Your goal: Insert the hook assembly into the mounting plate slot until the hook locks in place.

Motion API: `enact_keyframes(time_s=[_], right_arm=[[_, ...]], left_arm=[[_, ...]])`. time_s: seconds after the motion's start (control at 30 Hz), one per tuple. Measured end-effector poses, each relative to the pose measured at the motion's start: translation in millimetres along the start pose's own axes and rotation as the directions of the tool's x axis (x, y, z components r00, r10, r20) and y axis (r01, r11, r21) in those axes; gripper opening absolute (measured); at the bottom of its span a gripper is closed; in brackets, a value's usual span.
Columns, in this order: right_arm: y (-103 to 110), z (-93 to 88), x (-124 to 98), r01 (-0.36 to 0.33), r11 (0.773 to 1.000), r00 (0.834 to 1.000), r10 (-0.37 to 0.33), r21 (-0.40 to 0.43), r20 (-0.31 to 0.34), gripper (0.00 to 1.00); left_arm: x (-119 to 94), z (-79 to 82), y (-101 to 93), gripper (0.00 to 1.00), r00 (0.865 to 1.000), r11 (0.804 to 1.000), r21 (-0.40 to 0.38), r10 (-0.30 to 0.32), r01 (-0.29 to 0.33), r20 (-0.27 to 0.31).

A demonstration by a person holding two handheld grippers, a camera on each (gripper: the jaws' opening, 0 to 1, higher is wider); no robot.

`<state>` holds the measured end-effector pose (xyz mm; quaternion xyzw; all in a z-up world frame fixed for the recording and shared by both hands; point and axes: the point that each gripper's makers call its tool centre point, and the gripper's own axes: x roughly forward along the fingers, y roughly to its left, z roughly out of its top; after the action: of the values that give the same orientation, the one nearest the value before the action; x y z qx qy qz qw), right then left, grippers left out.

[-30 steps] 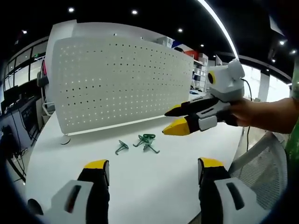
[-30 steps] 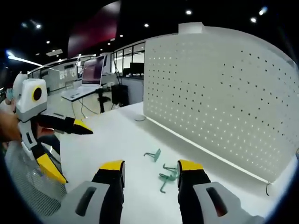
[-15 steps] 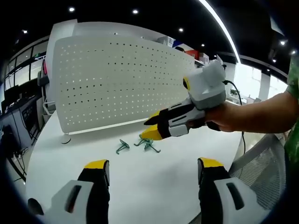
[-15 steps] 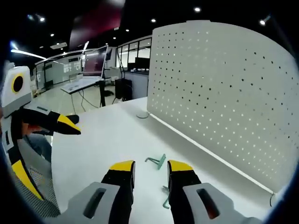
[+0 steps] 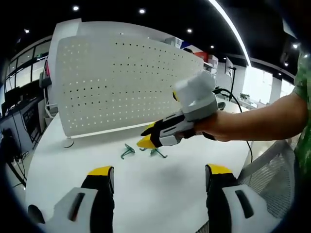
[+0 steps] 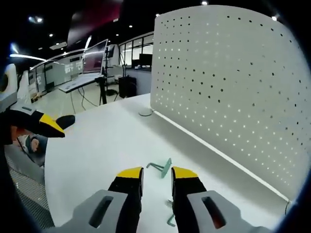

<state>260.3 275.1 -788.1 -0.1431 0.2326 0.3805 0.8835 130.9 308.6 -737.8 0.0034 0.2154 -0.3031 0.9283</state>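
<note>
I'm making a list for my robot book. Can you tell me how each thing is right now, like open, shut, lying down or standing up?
Left gripper: open, holding nothing.
Right gripper: jaws nearly together, low over the green hooks; grip cannot be told.
Green hooks: lying loose on the table.
Pegboard: standing upright, no hook on it.
Table: white, carrying the hooks and pegboard.

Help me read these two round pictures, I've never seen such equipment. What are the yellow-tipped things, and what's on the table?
A person holds a hand gripper in each hand, and each carries a camera looking along its own jaws. In the left gripper view, the left gripper stays back, jaws wide apart and empty, while the right gripper reaches over small green hooks on the white table. In the right gripper view, its jaws are close together with a gap, nothing gripped yet. Behind stands a white pegboard.
</note>
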Motion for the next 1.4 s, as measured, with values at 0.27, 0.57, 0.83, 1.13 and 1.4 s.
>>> enact_keyframes(time_s=[0.27,0.57,0.83,1.13,1.4], right_arm=[[-0.1,-9.0,12.4,-0.007,1.000,0.999,0.008,0.002,-0.031,0.19],[-2.2,-22.3,26.6,-0.007,1.000,0.997,0.006,-0.014,-0.075,0.15],[-0.9,-27.5,34.5,-0.013,1.000,0.995,0.013,-0.007,-0.094,0.12],[-3.7,-32.3,42.2,-0.006,1.000,0.994,0.004,-0.013,-0.110,0.09],[-9.3,-34.1,45.1,0.006,1.000,0.993,-0.008,-0.020,-0.117,0.06]], left_arm=[[0.3,-0.8,-1.0,0.78,1.000,1.000,-0.007,-0.005,0.005,-0.003],[0.3,0.0,-0.9,0.78,1.000,1.000,-0.017,-0.009,0.009,0.003],[0.8,-0.7,-2.1,0.78,1.000,1.000,-0.022,-0.015,0.015,0.000],[1.1,-1.5,-1.6,0.77,1.000,0.999,-0.029,-0.015,0.015,-0.004],[1.5,-2.7,-1.5,0.77,1.000,0.999,-0.034,-0.015,0.015,-0.010]])
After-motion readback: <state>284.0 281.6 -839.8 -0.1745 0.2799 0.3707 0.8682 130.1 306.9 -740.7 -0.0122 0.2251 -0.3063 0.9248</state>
